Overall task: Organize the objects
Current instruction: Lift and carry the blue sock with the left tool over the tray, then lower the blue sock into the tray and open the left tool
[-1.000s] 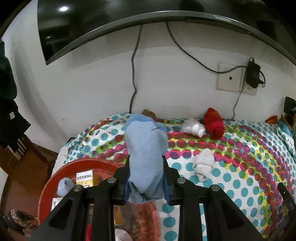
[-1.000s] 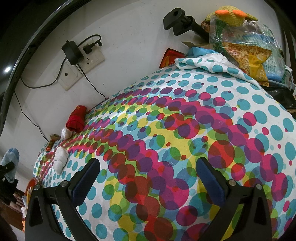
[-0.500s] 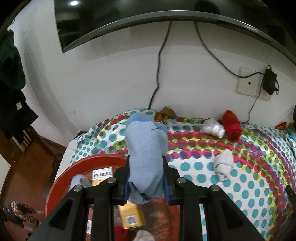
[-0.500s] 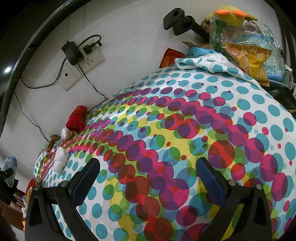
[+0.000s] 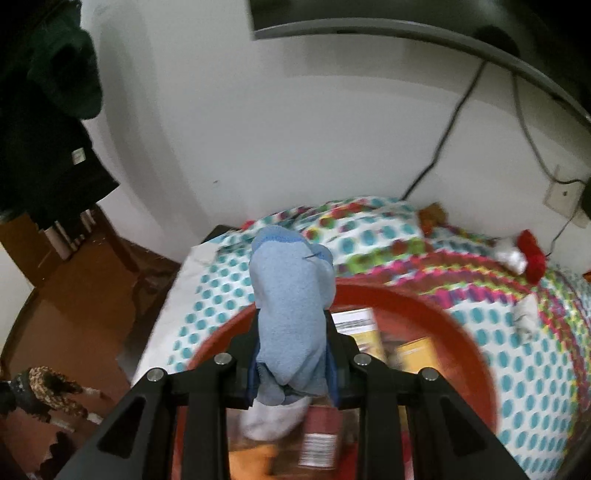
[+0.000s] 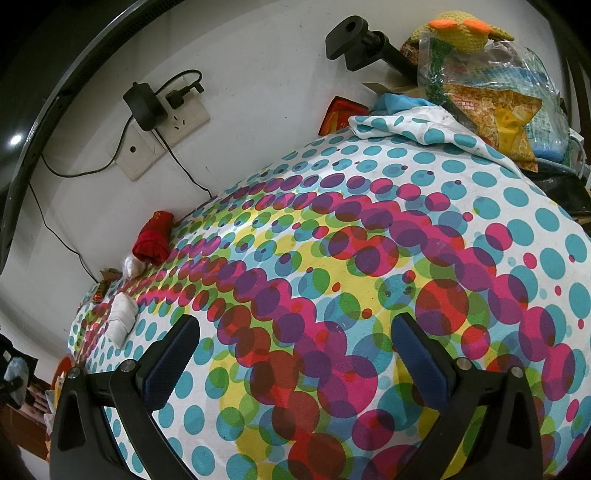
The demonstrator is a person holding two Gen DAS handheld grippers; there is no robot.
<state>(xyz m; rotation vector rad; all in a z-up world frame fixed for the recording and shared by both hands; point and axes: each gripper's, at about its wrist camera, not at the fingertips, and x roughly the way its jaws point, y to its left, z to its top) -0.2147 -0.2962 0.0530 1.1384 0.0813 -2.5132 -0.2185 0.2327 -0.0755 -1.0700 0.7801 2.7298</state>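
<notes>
My left gripper (image 5: 291, 354) is shut on a rolled light blue sock (image 5: 291, 295) and holds it above a red round basin (image 5: 469, 354) at the table's left end. The basin holds yellow boxes (image 5: 364, 328) and a pale sock (image 5: 269, 421). My right gripper (image 6: 295, 354) is open and empty above the dotted tablecloth (image 6: 369, 258). On the cloth lie a white sock roll (image 6: 122, 319), a red sock roll (image 6: 153, 238) and a small white bundle (image 6: 133, 266). The red roll (image 5: 532, 254) and white roll (image 5: 524, 314) also show in the left wrist view.
A wall socket with a black charger (image 6: 144, 105) and cables is behind the table. A monitor (image 5: 406, 22) hangs above. Bags and a knitted toy (image 6: 465, 29) pile at the far right corner. Dark clothes (image 5: 48, 110) hang left, above a brown floor (image 5: 74, 314).
My left gripper has swung left with the blue sock, and now hangs over the red basin. The right gripper has not moved.
</notes>
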